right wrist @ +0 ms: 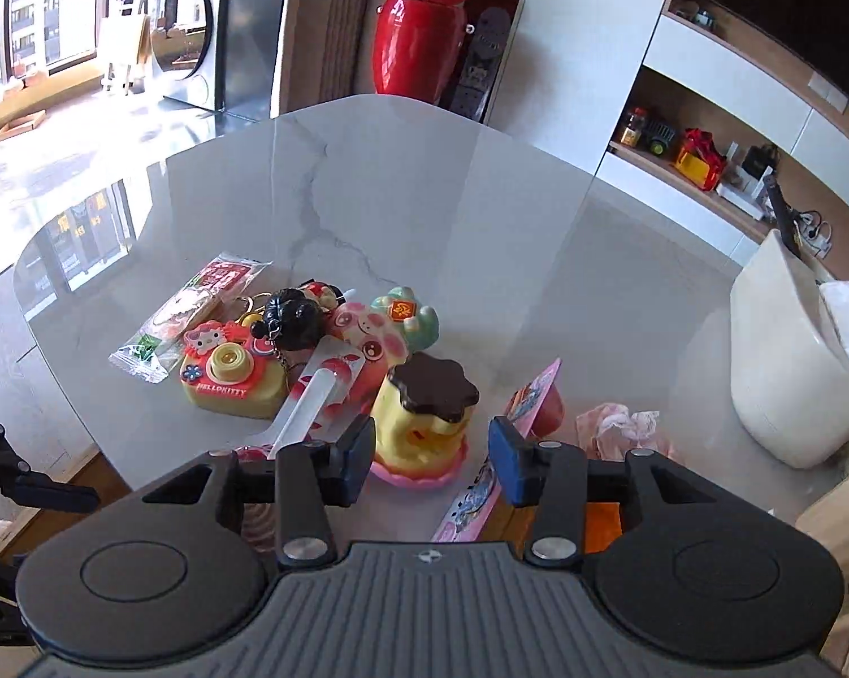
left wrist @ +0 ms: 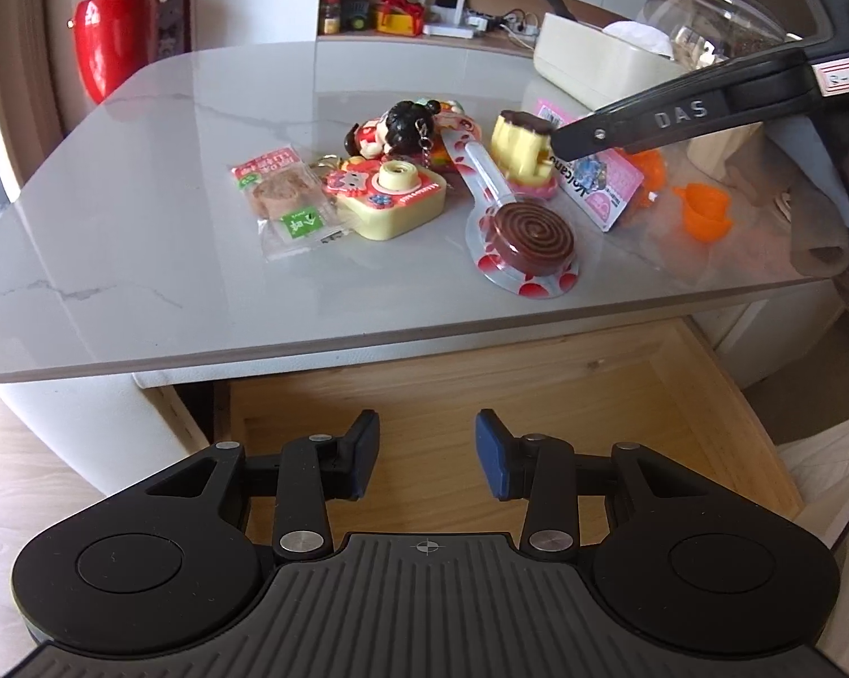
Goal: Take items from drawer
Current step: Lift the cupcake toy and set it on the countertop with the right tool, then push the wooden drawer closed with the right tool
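Observation:
The wooden drawer (left wrist: 537, 384) stands pulled out under the marble table (left wrist: 142, 214); no item shows in the part I see. My left gripper (left wrist: 427, 455) hovers over it, open, with nothing between its pads. On the table lies a heap of toys: a yellow pudding toy (left wrist: 523, 144) on a pink dish, a spiral lollipop (left wrist: 532, 237), a Hello Kitty camera (left wrist: 390, 198), a black-haired doll (left wrist: 407, 127) and a snack packet (left wrist: 280, 192). My right gripper (right wrist: 430, 457) hangs above the pudding toy (right wrist: 424, 401), open, its pads apart from the toy, which rests on the table.
A pink card packet (left wrist: 611, 186) and orange cups (left wrist: 704, 212) lie right of the heap. A cream tissue box (right wrist: 792, 361) and a glass jar (left wrist: 718, 17) stand at the table's far right. A red vase (right wrist: 416, 45) stands beyond the table. A shelf with clutter (left wrist: 413, 14) lines the wall.

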